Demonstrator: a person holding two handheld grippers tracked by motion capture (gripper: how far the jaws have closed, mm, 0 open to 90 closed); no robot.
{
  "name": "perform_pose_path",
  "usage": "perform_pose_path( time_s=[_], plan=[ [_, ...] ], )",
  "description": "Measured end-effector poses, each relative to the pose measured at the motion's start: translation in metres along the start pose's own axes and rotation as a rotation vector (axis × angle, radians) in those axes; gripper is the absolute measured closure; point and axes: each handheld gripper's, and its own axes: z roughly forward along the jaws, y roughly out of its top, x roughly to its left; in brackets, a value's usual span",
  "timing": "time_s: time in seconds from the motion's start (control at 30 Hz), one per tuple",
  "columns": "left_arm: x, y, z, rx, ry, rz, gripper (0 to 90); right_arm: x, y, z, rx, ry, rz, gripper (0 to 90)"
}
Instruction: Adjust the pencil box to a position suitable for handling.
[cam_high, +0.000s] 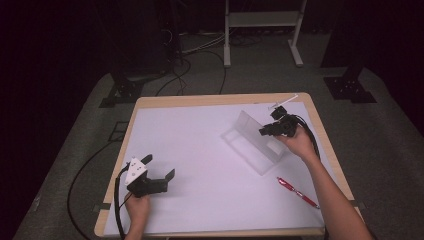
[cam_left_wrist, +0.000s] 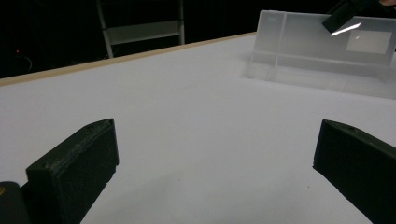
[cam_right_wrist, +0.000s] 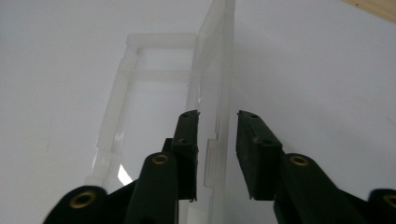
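Note:
A clear plastic box (cam_high: 248, 149) lies open on the white table cover, right of centre, with its lid (cam_high: 251, 128) raised nearly upright. My right gripper (cam_high: 263, 131) is at the lid's top edge, and in the right gripper view its jaws (cam_right_wrist: 218, 116) straddle the lid (cam_right_wrist: 219, 70) and are closed onto it. My left gripper (cam_high: 160, 167) rests low near the front left with its jaws wide apart (cam_left_wrist: 215, 135) and nothing between them. From there the box (cam_left_wrist: 322, 74) appears far off at the upper right, with the right gripper's tip (cam_left_wrist: 343, 14) above it.
A red pen (cam_high: 297, 191) lies near the front right, by the person's right forearm. A thin white stick (cam_high: 284, 102) rests at the table's back right edge. The wooden table rim (cam_high: 215, 100) borders the white cover; cables and stands lie on the dark floor behind.

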Motion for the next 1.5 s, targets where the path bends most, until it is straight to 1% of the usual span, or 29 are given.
perform_pose_path(
  time_s=[0.1,0.3,0.37,0.5,0.57,0.6,0.63,0.67,0.7,0.8,0.93,1.0,1.1,1.3,1.37,1.5],
  plan=[
    [0.000,0.000,0.000,0.000,0.000,0.001,0.0,0.000,0.000,0.003,0.009,0.012,0.000,77.9],
    [0.000,0.000,0.000,0.000,0.000,0.001,0.0,-0.002,0.001,0.004,0.008,0.032,0.023,80.5],
    [0.000,0.000,0.000,-0.001,0.000,0.001,0.0,-0.003,0.001,0.004,0.009,0.047,0.027,81.0],
    [0.000,0.000,0.000,-0.001,0.000,0.000,0.0,-0.005,0.003,0.003,-0.003,0.084,0.044,81.0],
    [0.000,0.000,0.000,-0.001,0.000,0.000,0.0,-0.006,0.004,0.001,-0.022,0.118,0.068,81.0],
    [0.000,0.000,0.000,-0.001,0.000,0.000,0.0,-0.005,0.005,0.000,-0.025,0.121,0.069,81.0],
    [0.000,0.000,0.000,0.000,0.000,0.000,0.0,-0.004,0.006,-0.003,-0.039,0.141,0.068,81.0],
    [0.000,0.000,0.000,-0.001,0.000,0.000,0.0,-0.004,0.006,-0.003,-0.039,0.141,0.068,81.0],
    [0.000,0.000,0.000,-0.001,0.000,0.001,0.0,-0.003,0.007,-0.004,-0.045,0.157,0.069,81.1],
    [0.000,0.000,0.000,0.001,0.001,0.002,0.0,0.001,0.010,-0.007,-0.055,0.196,0.064,81.2],
    [0.000,0.000,0.000,0.000,0.001,0.001,0.0,0.008,0.015,-0.011,-0.066,0.233,0.043,81.1],
    [0.000,0.000,0.000,-0.001,0.000,0.001,0.0,0.012,0.016,-0.011,-0.070,0.261,0.043,81.2],
    [0.000,0.000,0.000,-0.001,-0.001,0.001,0.0,0.018,0.018,-0.009,-0.068,0.301,0.027,81.2],
    [0.000,0.000,0.000,-0.001,-0.001,0.000,0.0,0.028,0.021,-0.003,-0.049,0.334,-0.004,81.1],
    [0.000,0.000,0.000,-0.002,-0.001,0.000,0.0,0.031,0.021,0.000,-0.038,0.352,-0.009,81.1],
    [0.000,0.000,0.000,-0.002,-0.002,0.000,0.0,0.037,0.021,0.006,-0.026,0.371,-0.018,81.1]
  ],
)
